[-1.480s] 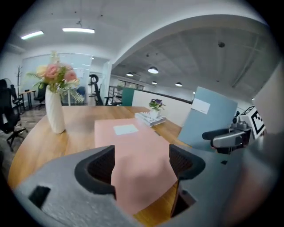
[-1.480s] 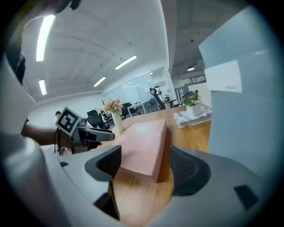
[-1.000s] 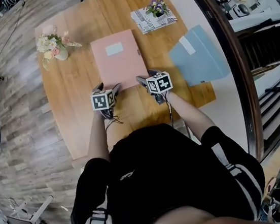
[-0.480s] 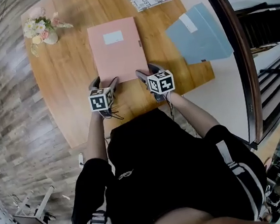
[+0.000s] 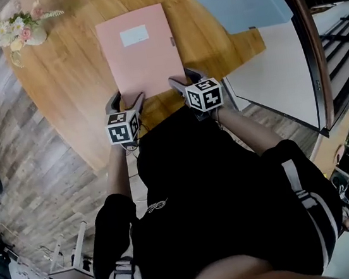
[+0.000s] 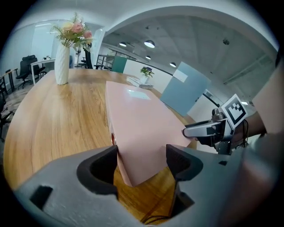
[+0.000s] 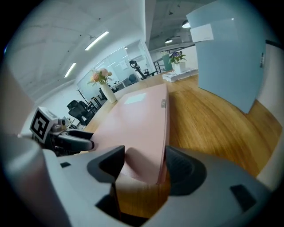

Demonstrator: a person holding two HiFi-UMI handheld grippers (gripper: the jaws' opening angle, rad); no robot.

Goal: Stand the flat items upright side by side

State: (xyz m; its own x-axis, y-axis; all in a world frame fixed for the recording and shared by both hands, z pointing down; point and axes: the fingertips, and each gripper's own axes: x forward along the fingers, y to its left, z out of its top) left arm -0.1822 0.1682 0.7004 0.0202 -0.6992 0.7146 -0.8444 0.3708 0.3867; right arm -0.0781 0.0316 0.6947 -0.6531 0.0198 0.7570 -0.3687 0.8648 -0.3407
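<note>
1. Head view: a pink file folder is seen lying flat on the wooden tabletop, with its white label facing up and one short edge turned toward the person
2. The left hand-held gripper is set on the near left corner of the pink file folder. In the left gripper view that corner fills the gap between the jaws and is pressed by both pads, the jaws having just been closing
3. The right hand-held gripper is set on the near right corner. In the right gripper view that corner is pinched between the two pads, with the folder's long side edge laid against the right-hand pad
4. A blue file folder is seen standing upright near the right edge of the tabletop, well apart from the pink one, with a white label near its top
5. A vase of flowers is placed toward the far left of the tabletop, well apart from both folders
6. A small potted plant on folded newspaper is made out at the far end of the tabletop in the right gripper view
</note>
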